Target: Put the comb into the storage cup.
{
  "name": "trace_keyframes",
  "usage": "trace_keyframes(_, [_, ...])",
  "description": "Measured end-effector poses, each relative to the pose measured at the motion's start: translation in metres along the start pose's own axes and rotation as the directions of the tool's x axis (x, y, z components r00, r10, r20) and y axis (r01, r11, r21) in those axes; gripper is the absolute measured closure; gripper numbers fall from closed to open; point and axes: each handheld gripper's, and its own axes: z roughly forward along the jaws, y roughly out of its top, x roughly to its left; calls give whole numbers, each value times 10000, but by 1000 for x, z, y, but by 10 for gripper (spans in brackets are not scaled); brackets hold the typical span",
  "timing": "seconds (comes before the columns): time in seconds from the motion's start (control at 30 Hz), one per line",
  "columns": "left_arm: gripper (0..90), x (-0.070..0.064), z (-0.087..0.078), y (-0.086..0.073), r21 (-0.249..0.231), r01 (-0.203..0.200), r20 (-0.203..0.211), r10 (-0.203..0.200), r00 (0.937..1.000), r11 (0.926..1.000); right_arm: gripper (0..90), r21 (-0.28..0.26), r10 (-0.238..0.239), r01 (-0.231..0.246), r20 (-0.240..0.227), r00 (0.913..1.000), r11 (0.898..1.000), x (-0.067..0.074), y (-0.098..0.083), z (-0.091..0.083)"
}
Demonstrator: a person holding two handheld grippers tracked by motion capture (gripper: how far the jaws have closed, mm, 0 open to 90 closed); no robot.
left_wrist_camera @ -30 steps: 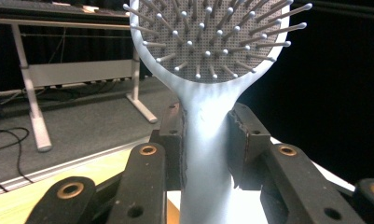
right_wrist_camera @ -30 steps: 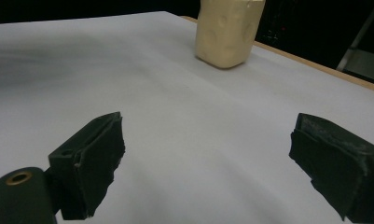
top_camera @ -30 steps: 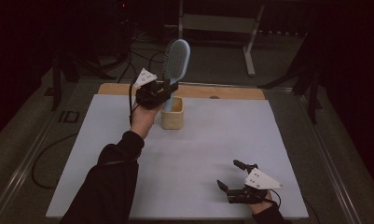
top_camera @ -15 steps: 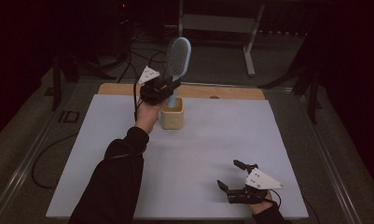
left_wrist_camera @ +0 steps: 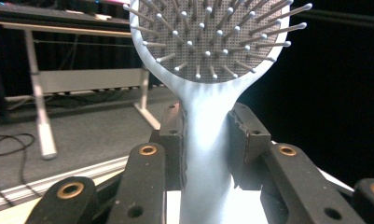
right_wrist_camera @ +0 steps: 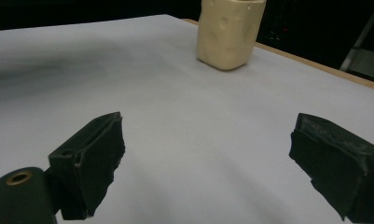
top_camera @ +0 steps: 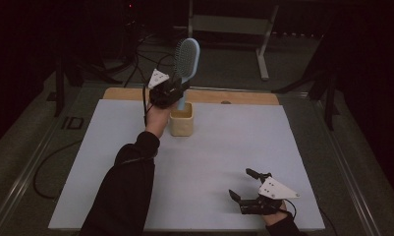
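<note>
My left gripper (top_camera: 177, 91), clamped on the hairbrush (top_camera: 186, 59), has dropped its handle into the cup (top_camera: 182, 123) since before; right gripper (top_camera: 247, 186) sits open, lower right

Left arm: my dark-sleeved forearm reaches up from the bottom edge toward the far side of the worktop (top_camera: 111, 128), hand raised. Left gripper (top_camera: 177, 91): held above the surface, grey three-cornered plate on top, cable trailing down. Its fingers (left_wrist_camera: 243, 140) are clamped on either side of a pale blue handle (left_wrist_camera: 205, 154), which stands upright between them. Right gripper (top_camera: 244, 185): low at the near right corner, close to the surface, wrist just inside the frame. Its fingers (right_wrist_camera: 93, 156) stand wide apart, nothing between them.
</note>
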Motion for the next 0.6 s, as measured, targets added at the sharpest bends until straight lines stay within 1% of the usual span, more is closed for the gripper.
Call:
trace_keyframes(0.07, [696,1,2,-3,-44,-87,-69,86,9999,10000,93,16,12,-12,-22,10000,10000,0,0,0])
trace_keyframes(0.1, [696,1,2,-4,-65,-68,-42,68,10000,10000,93,16,10,-10,-31,10000,10000,0,0,0])
trace_keyframes(0.17, [696,2,3,-6,-104,-78,-122,77,9999,9999,93,23,31,-31,-37,10000,10000,0,0,0])
trace_keyframes(0.3, [696,3,4,-8,-111,-217,-136,215,9997,9997,93,2,15,-15,-33,10000,10000,0,0,1])
trace_keyframes(0.37, [696,3,4,-10,-193,-170,-106,168,9998,9997,93,-12,33,-33,-25,10000,10000,0,0,1])
trace_keyframes(0.4, [696,3,5,-11,-214,-241,-161,238,9996,9995,93,-12,27,-27,-20,10000,10000,0,-1,1])
trace_keyframes(0.5, [696,4,6,-15,-125,-313,-243,310,9992,9994,93,-17,48,-48,-18,10000,10000,0,-1,1])
trace_keyframes(0.53, [696,3,6,-17,-154,-268,-296,264,9992,9995,93,-16,38,-38,-21,10000,10000,0,-1,1])
trace_keyframes(0.6, [697,4,6,-19,-152,-202,-217,199,9996,9997,93,-20,26,-26,-8,10000,10000,0,-1,1])
